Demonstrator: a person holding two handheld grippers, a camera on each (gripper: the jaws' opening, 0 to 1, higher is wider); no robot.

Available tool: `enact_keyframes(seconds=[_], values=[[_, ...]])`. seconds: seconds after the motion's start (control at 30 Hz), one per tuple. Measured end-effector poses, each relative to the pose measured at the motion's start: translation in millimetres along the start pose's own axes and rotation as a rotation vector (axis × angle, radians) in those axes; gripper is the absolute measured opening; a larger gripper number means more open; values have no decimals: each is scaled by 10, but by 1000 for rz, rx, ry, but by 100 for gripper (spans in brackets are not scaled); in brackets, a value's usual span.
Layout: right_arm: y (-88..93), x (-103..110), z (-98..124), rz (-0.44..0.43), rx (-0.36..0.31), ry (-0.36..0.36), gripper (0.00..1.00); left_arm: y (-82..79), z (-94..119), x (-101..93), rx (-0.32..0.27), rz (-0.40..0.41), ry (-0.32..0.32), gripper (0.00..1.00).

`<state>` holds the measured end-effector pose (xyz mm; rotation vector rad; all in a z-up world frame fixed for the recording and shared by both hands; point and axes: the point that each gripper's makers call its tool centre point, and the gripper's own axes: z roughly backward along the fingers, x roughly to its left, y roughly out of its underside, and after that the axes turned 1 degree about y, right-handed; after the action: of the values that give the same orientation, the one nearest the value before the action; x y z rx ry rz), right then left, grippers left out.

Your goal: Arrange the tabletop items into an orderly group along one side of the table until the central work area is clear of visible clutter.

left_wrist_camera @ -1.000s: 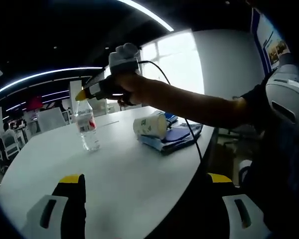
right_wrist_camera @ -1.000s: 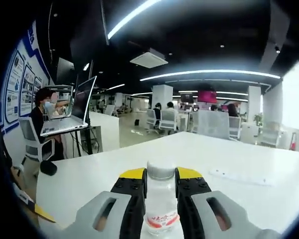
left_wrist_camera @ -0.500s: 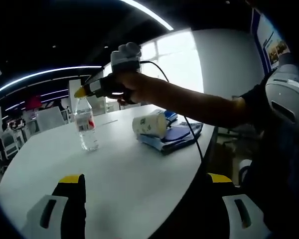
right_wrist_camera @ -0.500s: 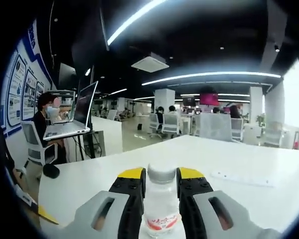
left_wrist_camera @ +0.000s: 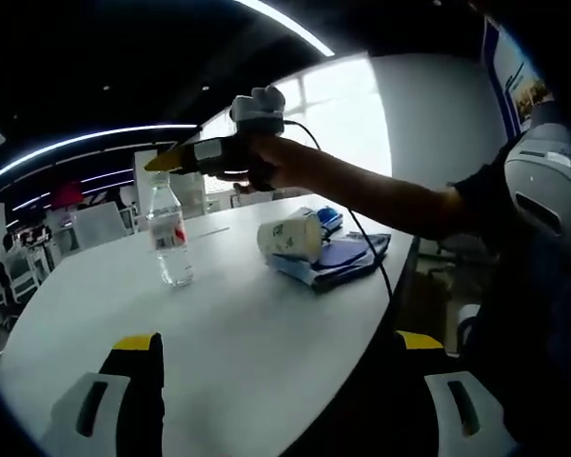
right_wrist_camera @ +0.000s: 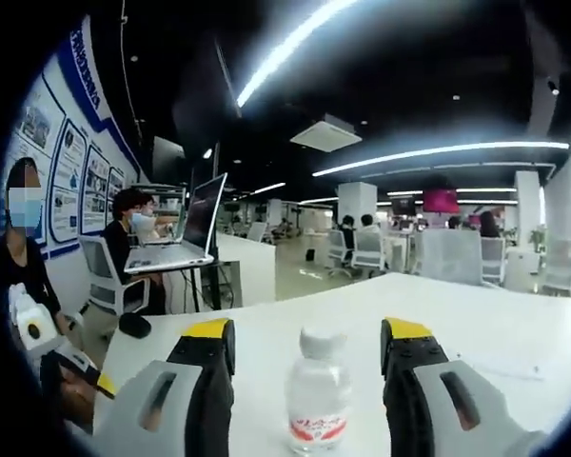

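A clear water bottle (left_wrist_camera: 171,240) with a red label stands upright on the white table (left_wrist_camera: 238,333). My right gripper (right_wrist_camera: 307,333) is open, its yellow-tipped jaws on either side of the bottle (right_wrist_camera: 318,405) and clear of it. In the left gripper view the right gripper (left_wrist_camera: 186,157) hovers just above the bottle's cap, held in a hand. A paper cup (left_wrist_camera: 290,238) lies on its side on a blue folder-like pile (left_wrist_camera: 341,259) near the table's edge. My left gripper (left_wrist_camera: 278,340) is open and holds nothing, low over the near edge.
The person's arm (left_wrist_camera: 381,195) and a black cable span the left gripper view. A flat white strip (right_wrist_camera: 502,367) lies on the table beyond the bottle. Past the table's far edge stand a laptop on a stand (right_wrist_camera: 186,233), seated people and office chairs.
My right gripper has opened and let go of the water bottle, which now stands free on the table. The gripper has risen slightly above it. The left gripper has stayed still.
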<state>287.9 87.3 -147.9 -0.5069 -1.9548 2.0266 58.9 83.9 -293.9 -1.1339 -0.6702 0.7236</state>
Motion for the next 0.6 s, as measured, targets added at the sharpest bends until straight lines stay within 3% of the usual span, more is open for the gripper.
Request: enact_keyframes(seconds=[0.2, 0.37, 0.43, 0.5, 0.6], values=[[-58, -128, 47, -6, 17, -105, 65, -18, 23, 12, -4, 1, -9, 99], [-44, -46, 60, 9, 19, -256, 72, -17, 52, 32, 0, 0, -20, 99], [11, -53, 61, 10, 47, -272, 74, -14, 60, 37, 1, 1, -24, 99], [63, -101, 36, 98, 61, -280, 78, -6, 76, 43, 1, 4, -29, 99], [84, 36, 50, 35, 56, -412, 80, 9, 97, 51, 5, 5, -36, 99]])
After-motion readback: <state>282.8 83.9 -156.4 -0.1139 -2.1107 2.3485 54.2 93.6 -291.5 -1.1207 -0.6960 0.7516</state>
